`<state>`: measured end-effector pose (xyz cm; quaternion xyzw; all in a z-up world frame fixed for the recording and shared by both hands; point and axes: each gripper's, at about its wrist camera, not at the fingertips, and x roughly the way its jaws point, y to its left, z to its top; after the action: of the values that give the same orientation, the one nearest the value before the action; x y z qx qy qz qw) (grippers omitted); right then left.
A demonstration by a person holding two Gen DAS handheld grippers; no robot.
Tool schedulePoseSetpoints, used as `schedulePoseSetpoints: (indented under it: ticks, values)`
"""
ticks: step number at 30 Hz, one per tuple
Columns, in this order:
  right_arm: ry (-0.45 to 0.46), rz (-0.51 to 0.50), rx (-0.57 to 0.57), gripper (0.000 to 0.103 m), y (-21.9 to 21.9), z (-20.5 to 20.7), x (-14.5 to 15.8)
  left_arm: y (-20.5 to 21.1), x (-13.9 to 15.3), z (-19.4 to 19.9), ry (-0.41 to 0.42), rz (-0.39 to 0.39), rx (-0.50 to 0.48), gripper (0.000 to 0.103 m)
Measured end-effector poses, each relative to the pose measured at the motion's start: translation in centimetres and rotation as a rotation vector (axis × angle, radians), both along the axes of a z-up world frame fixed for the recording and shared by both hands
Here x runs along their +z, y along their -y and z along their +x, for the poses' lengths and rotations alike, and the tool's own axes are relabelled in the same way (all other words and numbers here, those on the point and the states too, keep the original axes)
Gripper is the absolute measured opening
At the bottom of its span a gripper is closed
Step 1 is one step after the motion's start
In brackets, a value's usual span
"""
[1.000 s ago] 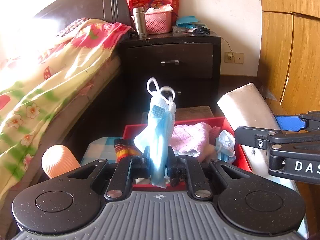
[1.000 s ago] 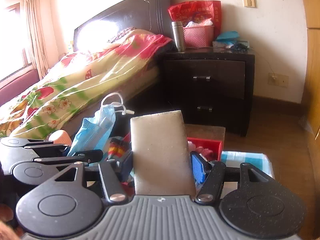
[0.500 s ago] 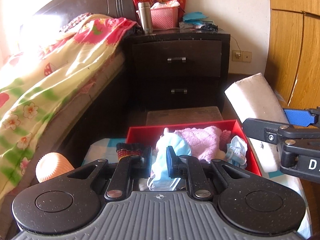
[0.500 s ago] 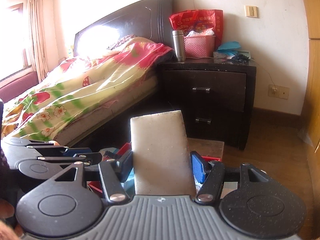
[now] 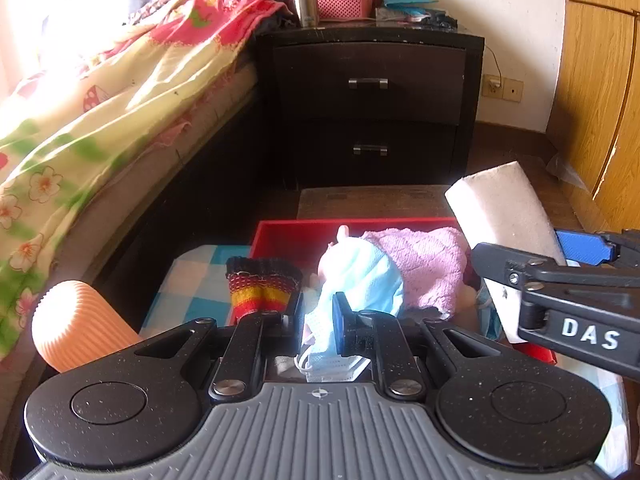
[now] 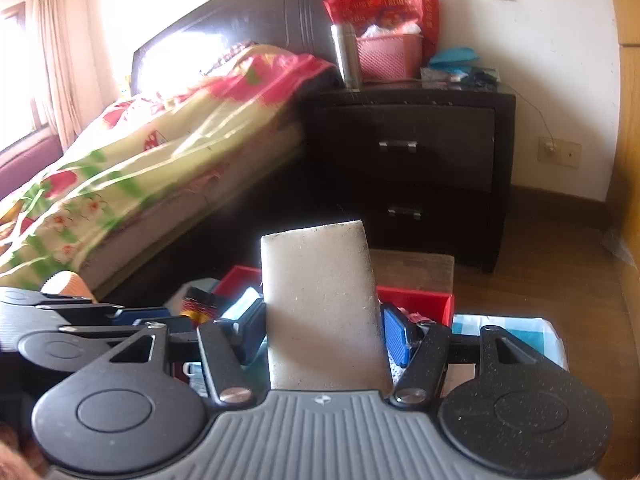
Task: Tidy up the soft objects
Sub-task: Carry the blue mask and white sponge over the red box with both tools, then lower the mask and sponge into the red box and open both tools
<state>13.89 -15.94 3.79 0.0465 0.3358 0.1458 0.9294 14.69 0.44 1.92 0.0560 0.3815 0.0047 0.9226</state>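
Jaws of left gripper (image 5: pixel 317 318) narrow, pinching blue face mask (image 5: pixel 360 280); mask bunched between pads and drooping inside red box (image 5: pixel 288 236). Jaws of right gripper (image 6: pixel 324 334) partly spread, clamped on pale foam block (image 6: pixel 322 304); block upright, tilted slightly, raised over right side of box. Inside box: pink knitted cloth (image 5: pixel 424 264) just right of mask. Striped sock (image 5: pixel 262 284) draped on left rim of box. Orange ribbed cup (image 5: pixel 76 326) at left, well apart from box. Box resting on blue checked cloth (image 5: pixel 192 280) covering worktop.
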Motion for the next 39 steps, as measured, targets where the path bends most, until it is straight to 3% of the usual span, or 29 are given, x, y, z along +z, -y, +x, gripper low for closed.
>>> schedulePoseSetpoints:
  ticks: [4,9,23,39]
  values:
    - [-0.035,-0.051,-0.015,0.040,-0.2,0.9,-2.0,0.1,-0.6,0.3,-0.015,0.011,0.002,0.020]
    - [-0.072,-0.087,-0.038,0.055,0.2,1.5,-3.5,0.3,-0.6,0.2,-0.018,0.019,-0.001,0.033]
    - [-0.030,-0.035,-0.082,0.055,1.2,0.3,-1.2,0.8,0.1,-0.7,-0.001,0.021,-0.014,0.042]
    - [-0.014,-0.065,-0.099,0.055,1.4,-2.4,0.3,1.3,1.2,-2.8,0.039,0.025,-0.038,0.054]
